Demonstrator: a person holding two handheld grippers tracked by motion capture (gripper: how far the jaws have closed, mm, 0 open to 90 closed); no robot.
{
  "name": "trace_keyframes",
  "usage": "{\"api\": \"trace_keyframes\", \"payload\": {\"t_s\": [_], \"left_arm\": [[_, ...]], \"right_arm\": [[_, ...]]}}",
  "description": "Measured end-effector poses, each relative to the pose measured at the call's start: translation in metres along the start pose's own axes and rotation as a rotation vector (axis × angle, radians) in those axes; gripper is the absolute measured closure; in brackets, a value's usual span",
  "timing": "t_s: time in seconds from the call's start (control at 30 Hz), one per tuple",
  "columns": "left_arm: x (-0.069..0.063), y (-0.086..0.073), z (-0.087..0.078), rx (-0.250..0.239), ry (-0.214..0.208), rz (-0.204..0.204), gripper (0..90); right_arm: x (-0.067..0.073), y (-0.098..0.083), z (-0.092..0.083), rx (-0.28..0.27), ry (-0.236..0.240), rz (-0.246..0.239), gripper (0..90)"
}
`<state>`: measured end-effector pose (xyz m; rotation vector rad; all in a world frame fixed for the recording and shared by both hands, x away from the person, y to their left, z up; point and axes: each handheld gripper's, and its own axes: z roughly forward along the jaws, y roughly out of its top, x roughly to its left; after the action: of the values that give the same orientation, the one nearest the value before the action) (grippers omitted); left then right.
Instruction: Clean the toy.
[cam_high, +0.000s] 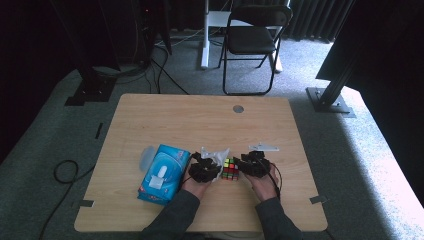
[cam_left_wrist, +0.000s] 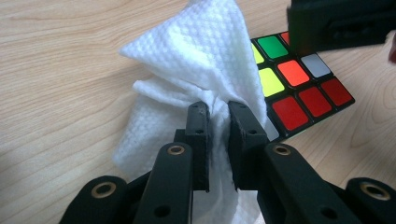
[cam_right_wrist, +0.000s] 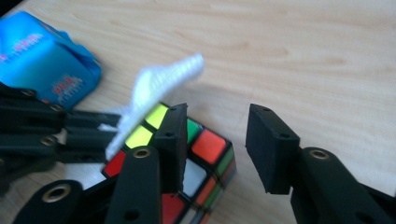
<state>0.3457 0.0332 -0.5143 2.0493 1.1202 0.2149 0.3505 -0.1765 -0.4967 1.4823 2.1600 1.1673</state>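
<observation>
**Left gripper clamped on wipe beside cube**

Left gripper (cam_left_wrist: 218, 123) is seen clenched on a white wipe (cam_left_wrist: 205, 70), whose cloth is pinched between the two pads and bunched up above them. The wipe is draped against the near side of a colour cube (cam_left_wrist: 299, 88), which rests on the wooden table (cam_high: 165, 115). Right gripper (cam_right_wrist: 219, 140) is held with its jaws parted, one over the cube's top, the other off to the side; nothing is grasped. A blue tissue pack (cam_high: 164, 173) lies just left of the hands.
</observation>
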Motion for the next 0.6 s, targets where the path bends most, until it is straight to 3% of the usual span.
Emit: {"api": "trace_keyframes", "payload": {"t_s": [0.27, 0.6], "left_arm": [[-0.002, 0.0024, -0.0023, -0.015, -0.006, 0.0, 79.6], [-0.0013, 0.004, -0.0016, -0.016, -0.008, -0.008, 79.6]], "right_arm": [[0.0019, 0.0008, -0.0008, 0.028, 0.008, 0.016, 64.5], [-0.0024, -0.0001, 0.0034, 0.005, 0.042, 0.038, 68.1]]}}
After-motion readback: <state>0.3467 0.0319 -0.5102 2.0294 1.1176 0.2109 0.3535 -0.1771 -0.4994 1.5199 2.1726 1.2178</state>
